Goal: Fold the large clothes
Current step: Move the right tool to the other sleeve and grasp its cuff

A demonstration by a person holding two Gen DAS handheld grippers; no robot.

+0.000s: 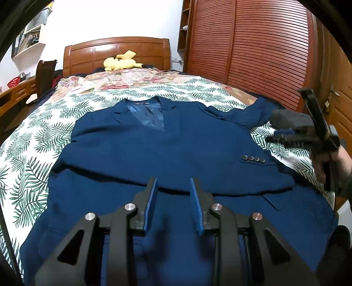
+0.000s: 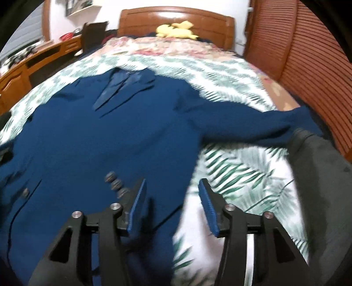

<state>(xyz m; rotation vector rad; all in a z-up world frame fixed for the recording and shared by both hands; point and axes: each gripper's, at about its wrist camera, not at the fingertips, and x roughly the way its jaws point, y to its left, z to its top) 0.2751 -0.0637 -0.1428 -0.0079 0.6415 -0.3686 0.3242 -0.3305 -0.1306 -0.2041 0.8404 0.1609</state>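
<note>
Left wrist view: blue jacket (image 1: 154, 149) lies flat, front up, across the middle of the bed (image 1: 33, 140), collar toward the headboard (image 1: 116, 52), hem at the foot edge. One sleeve is folded across the chest, its cuff with four buttons (image 1: 253, 158) near the right side. The other sleeve (image 1: 246, 112) stretches out to the bed's right edge. Left gripper (image 1: 173, 193) hovers over the lower jacket, jaws apart, nothing between them. Right gripper (image 1: 283, 136) shows at the right edge of the bed, held in a hand (image 1: 334, 162), seen side-on and blurred; cannot tell its jaws from here. Around: yellow plush (image 1: 121, 62) at the headboard, floral blanket (image 1: 132, 79) behind the jacket, slatted wardrobe (image 1: 253, 50) on the right, desk (image 1: 15, 94) and chair (image 1: 45, 74) on the left, wall shelf (image 1: 28, 39) above.

Right wrist view, motion-blurred: right gripper (image 2: 171, 202) has jaws wide apart and empty, straddling the jacket's (image 2: 88, 143) right edge, left finger over cloth beside the cuff buttons (image 2: 115, 183), right finger over bare leaf-print sheet (image 2: 242, 171). Only here: the outstretched sleeve (image 2: 264, 125) runs clear to the right edge, and a dark grey object (image 2: 323, 176) sits just below its end, unclear what it is. Plush (image 2: 176, 29), headboard (image 2: 176, 17), desk (image 2: 33, 59) and wardrobe (image 2: 308, 55) repeat. Left gripper not seen here.
</note>
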